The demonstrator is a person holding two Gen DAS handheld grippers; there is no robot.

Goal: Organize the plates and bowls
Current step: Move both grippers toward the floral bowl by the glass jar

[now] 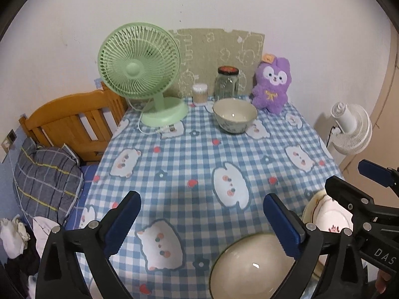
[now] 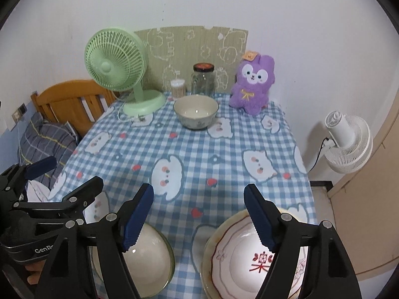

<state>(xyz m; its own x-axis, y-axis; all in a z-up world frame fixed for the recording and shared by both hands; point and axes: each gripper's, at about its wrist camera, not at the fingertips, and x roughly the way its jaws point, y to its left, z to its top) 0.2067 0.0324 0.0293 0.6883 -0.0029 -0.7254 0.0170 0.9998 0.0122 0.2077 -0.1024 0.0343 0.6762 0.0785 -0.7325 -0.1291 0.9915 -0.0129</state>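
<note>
A: Two grippers are hovering above the near end of the checked tablecloth; what are they holding?

B: Nothing; the left gripper is standing with its jaws wide apart and only cloth showing between its blue pads; the right gripper is likewise spread, with nothing pressed between its pads.

A: Where is the crockery sitting?

B: Three pieces are showing; a pale bowl is resting at the near edge, below the right gripper's left finger and partly hidden by it; a white plate with a red motif is lying just beside that bowl, to its right, seemingly stacked on a yellowish plate whose rim is peeking out; the right gripper's right finger is crossing in front of it.

A: And the third?

B: A patterned bowl is standing upright at the far end, well apart from the other two; it is sitting in front of a glass jar and a tub of cotton swabs, between a green fan and a purple plush toy.

A: Is either gripper touching the dishes?

B: Neither pad is pressing on anything; whether a finger is brushing a rim I cannot tell.
</note>
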